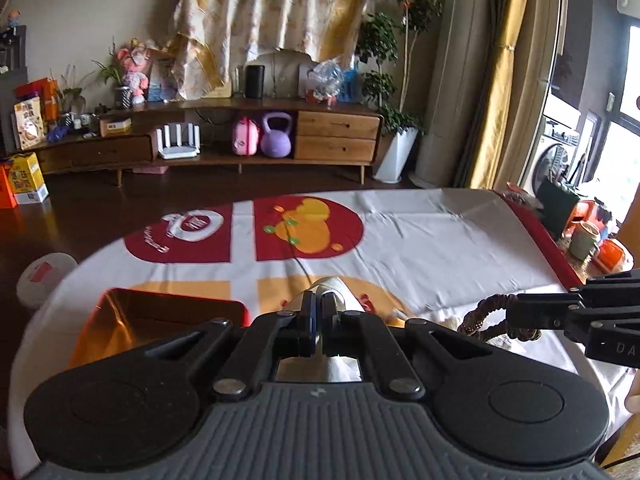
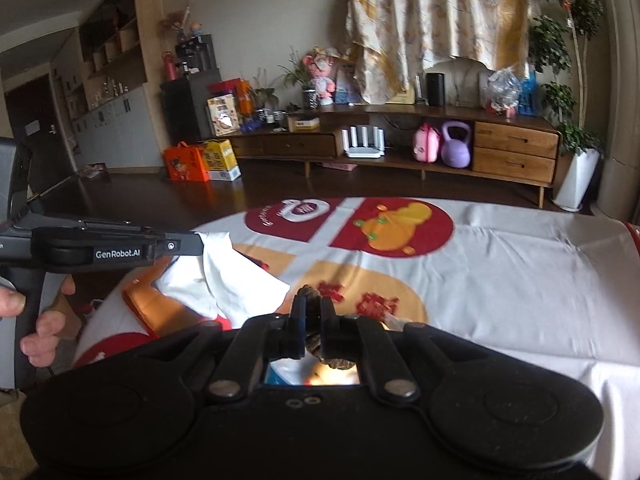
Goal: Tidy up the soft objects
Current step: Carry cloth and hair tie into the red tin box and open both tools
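Observation:
My left gripper [image 1: 319, 300] is shut on a white cloth [image 1: 341, 286], held above the table. In the right wrist view that cloth [image 2: 236, 276] hangs from the left gripper [image 2: 200, 242] over an open orange-red box [image 2: 160, 312]. The same box [image 1: 160, 316] lies just left of the left gripper in its own view. My right gripper [image 2: 313, 304] is shut on a brown braided band [image 2: 310, 292]. From the left wrist view the band [image 1: 486, 312] dangles at the tip of the right gripper [image 1: 516, 308], to the right of the cloth.
The table wears a white cover [image 1: 440, 240] with red and orange prints. A person's hand [image 2: 40, 320] grips the left tool's handle. A mug and orange containers [image 1: 584, 236] crowd a side surface at the right. A low wooden cabinet [image 2: 516, 152] stands across the dark floor.

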